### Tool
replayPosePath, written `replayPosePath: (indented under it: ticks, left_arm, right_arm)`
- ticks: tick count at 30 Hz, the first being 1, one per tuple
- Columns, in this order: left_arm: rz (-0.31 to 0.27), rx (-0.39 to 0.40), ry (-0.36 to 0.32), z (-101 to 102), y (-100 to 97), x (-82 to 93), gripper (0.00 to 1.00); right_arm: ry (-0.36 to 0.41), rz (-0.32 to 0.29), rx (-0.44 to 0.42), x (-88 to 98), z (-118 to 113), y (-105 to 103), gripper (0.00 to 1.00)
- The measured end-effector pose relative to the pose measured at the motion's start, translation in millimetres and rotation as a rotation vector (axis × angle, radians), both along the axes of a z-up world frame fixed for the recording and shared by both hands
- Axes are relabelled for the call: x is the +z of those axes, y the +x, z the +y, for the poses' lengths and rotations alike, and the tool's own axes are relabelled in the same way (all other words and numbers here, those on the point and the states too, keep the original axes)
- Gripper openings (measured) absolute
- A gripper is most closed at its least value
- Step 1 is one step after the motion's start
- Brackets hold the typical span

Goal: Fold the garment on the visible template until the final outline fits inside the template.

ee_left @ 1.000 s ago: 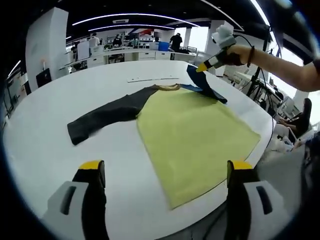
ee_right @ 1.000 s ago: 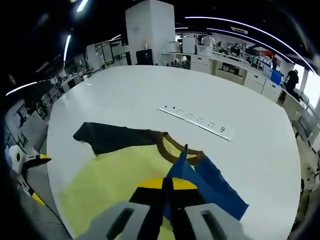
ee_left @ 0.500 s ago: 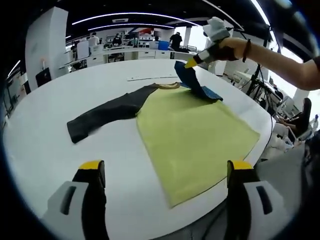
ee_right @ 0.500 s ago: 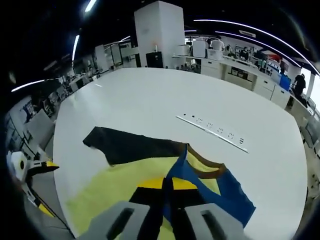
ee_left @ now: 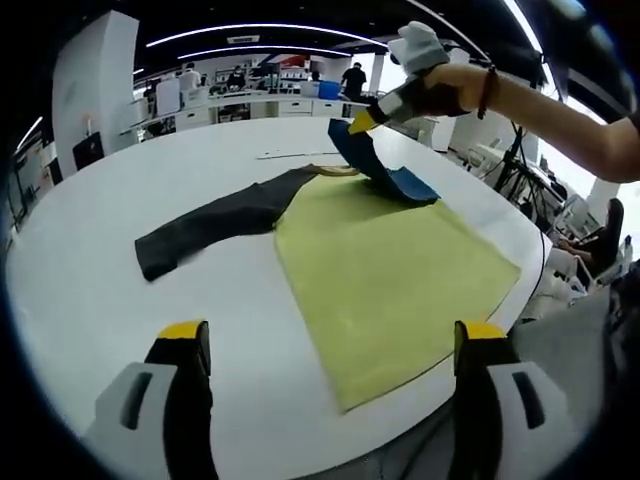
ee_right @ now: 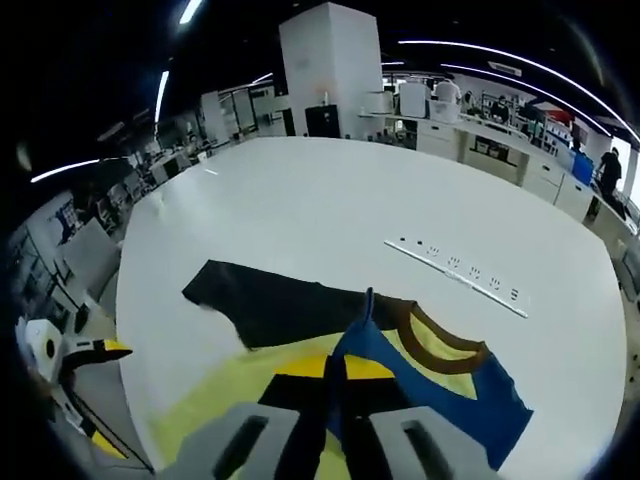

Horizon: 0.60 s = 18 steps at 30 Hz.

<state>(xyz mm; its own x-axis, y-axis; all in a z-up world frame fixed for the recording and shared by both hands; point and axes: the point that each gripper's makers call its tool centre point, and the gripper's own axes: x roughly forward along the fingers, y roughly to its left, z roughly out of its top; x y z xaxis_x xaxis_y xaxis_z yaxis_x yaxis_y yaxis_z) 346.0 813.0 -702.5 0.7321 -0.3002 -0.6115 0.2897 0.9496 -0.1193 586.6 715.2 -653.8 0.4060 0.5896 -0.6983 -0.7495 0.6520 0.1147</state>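
Left gripper view: garment [ee_left: 385,270], soft knit, lies flat on a smooth white round surface [ee_left: 90,270] ahead of the left gripper [ee_left: 330,345], whose yellow-tipped fingers [ee_left: 183,333] stand spread wide, holding nothing. Body panel yellow-green, roughly rectangular; black sleeve [ee_left: 215,222] stretched out beyond the left finger; brown collar [ee_left: 335,171] at the far end. Blue sleeve [ee_left: 375,170] is lifted off the surface, pinched by the right gripper [ee_left: 362,122] in a person's hand [ee_left: 440,92].

Right gripper view: fingers [ee_right: 300,395] pressed together on the blue sleeve's edge. Long white power strip [ee_right: 455,275] lies beyond the collar.
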Motion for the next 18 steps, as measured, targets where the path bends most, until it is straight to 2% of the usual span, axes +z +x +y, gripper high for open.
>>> replayPosePath:
  ticks: [11, 18]
  left_arm:
    - [-0.002, 0.012, -0.005, 3.1, 1.5, -0.3, 0.99]
    - [0.002, 0.01, -0.007, 1.8, 0.6, -1.9, 0.99]
  right_arm:
    - [0.02, 0.021, 0.049, -5.4, 24.6, -18.9, 0.0]
    - [0.0, 0.047, 0.062, -23.7, 26.3, -27.7, 0.0]
